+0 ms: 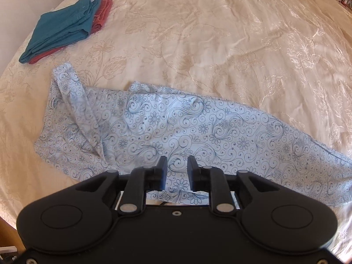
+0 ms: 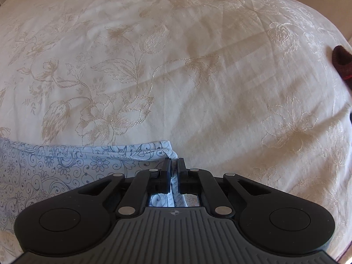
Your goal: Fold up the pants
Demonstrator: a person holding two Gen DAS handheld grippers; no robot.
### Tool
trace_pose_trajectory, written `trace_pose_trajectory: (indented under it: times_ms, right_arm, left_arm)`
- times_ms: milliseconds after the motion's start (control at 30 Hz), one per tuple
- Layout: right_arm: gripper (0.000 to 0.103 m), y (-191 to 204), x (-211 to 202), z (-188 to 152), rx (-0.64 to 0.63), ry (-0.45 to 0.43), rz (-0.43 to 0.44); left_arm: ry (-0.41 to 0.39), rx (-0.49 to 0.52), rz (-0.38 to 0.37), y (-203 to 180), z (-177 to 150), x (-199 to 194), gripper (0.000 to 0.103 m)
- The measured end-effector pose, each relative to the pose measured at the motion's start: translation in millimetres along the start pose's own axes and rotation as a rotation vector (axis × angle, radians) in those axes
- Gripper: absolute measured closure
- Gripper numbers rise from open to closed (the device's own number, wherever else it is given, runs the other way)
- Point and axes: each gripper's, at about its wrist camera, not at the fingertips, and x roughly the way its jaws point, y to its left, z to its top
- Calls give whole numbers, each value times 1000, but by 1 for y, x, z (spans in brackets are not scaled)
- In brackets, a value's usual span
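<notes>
Light blue patterned pants (image 1: 176,127) lie stretched across a cream bedspread (image 1: 220,33), their waist end rumpled toward a folded teal and red pile (image 1: 63,30) near the bed's far edge. The left gripper (image 1: 177,164) hangs over the pants, jaws partly apart with nothing pinched. The right gripper (image 2: 174,165) is clamped on the pants' hem (image 2: 170,151).

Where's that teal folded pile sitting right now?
In the left wrist view the teal pile lies at the bedspread's far left, stacked on a red garment, beyond the patterned pants.
</notes>
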Motion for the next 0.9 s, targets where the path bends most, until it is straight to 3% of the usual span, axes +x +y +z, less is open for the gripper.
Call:
trace_pose_trajectory:
  times_ms: [67,167,367,533,733,900]
  right_arm:
    - [96,4,-2,2,-13,-8,26]
    - [85,3,-14,3,2,-45,27]
    - [85,-1,-41,3,52,-113,24]
    - [84,20,-60,-2,27,-143,71]
    - [84,86,-78,-10,-25,-134,178]
    - [84,173,-95,-18,-139,-130,282]
  left_arm:
    - [-10,-7,16,8,0,-2,66]
    - [-12,-22,29,19,-3,-4,66]
    - [-6,-44,58,43,-13,-2,66]
    - [10,-42,64,66,-17,6,66]
    - [23,-61,68,108,-13,17,65]
    - [32,-90,71,154,-2,29,65]
